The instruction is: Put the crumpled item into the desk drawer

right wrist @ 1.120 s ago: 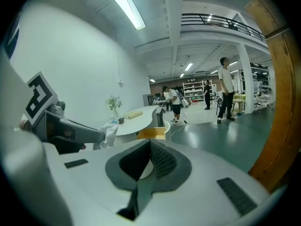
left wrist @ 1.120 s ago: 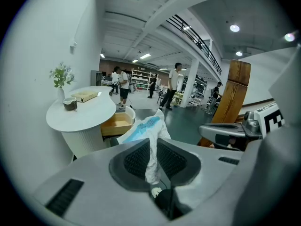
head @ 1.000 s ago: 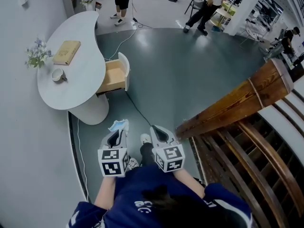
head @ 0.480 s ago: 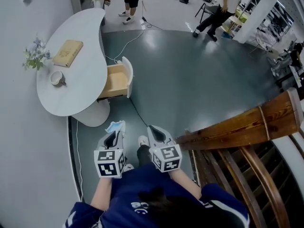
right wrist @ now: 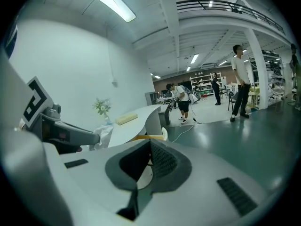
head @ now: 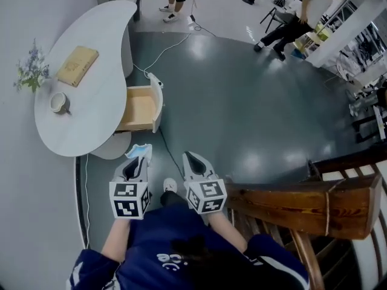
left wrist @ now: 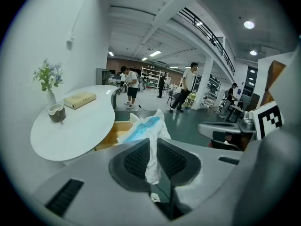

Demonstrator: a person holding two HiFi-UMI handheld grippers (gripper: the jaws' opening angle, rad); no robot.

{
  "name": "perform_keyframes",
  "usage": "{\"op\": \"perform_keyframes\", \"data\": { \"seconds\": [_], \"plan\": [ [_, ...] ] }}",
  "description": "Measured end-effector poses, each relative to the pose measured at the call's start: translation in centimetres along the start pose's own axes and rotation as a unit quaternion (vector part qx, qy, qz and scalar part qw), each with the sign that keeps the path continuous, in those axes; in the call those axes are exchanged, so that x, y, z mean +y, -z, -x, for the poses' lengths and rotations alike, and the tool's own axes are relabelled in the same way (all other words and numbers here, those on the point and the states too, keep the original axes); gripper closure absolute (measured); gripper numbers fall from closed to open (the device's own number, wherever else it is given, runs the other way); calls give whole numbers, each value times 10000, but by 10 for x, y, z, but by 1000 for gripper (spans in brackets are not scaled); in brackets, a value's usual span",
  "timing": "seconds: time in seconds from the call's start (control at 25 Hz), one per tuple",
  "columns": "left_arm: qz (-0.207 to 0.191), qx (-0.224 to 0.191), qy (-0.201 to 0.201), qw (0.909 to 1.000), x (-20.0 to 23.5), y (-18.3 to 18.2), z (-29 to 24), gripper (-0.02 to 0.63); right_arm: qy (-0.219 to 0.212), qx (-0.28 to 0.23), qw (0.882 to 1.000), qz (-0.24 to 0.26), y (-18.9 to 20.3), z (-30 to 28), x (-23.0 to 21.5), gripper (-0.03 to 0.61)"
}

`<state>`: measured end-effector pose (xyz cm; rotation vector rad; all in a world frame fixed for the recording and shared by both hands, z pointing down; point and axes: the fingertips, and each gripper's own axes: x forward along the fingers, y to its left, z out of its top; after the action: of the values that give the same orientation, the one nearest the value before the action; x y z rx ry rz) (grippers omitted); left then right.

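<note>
A crumpled white and blue item [head: 139, 151] [left wrist: 149, 130] hangs from my left gripper [head: 138, 158] [left wrist: 153, 147], whose pads are shut on it. The desk drawer [head: 139, 109] [left wrist: 112, 134] stands pulled open under the white desk [head: 97, 110] [left wrist: 77, 135], ahead of the left gripper and a short way off. Its wooden inside looks bare. My right gripper [head: 191, 160] [right wrist: 150, 144] is held beside the left one above the floor, jaws together with nothing between them. In the right gripper view, the left gripper [right wrist: 70, 134] and the item [right wrist: 104, 134] show at the left.
On the desk lie a book [head: 75, 66], a cup [head: 59, 103] and a vase of flowers [head: 30, 74]. A cable [head: 163, 144] runs over the grey floor past the drawer. Wooden furniture [head: 302, 204] stands close at my right. People [head: 290, 23] walk at the far side.
Both grippers have moved forward to the desk, the left still carrying the item. The open drawer now lies closer ahead of them, and the wooden furniture has slid to the lower right.
</note>
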<state>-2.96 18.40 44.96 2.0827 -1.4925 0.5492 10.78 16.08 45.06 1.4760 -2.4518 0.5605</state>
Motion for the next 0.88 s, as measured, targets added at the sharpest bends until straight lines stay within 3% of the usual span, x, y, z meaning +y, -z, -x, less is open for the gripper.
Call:
{"op": "perform_keyframes", "data": {
  "seconds": [0.32, 0.6, 0.88],
  "plan": [
    [269, 18, -300, 9992, -2, -25, -51, 566, -318, 325, 9987, 231, -12, -47, -47, 571],
    [454, 136, -534, 9974, 21, -33, -75, 566, -430, 478, 9974, 321, -22, -80, -58, 572],
    [258, 145, -681, 9972, 54, -50, -105, 566, -372, 649, 9970, 208, -22, -108, -64, 572]
  ]
}}
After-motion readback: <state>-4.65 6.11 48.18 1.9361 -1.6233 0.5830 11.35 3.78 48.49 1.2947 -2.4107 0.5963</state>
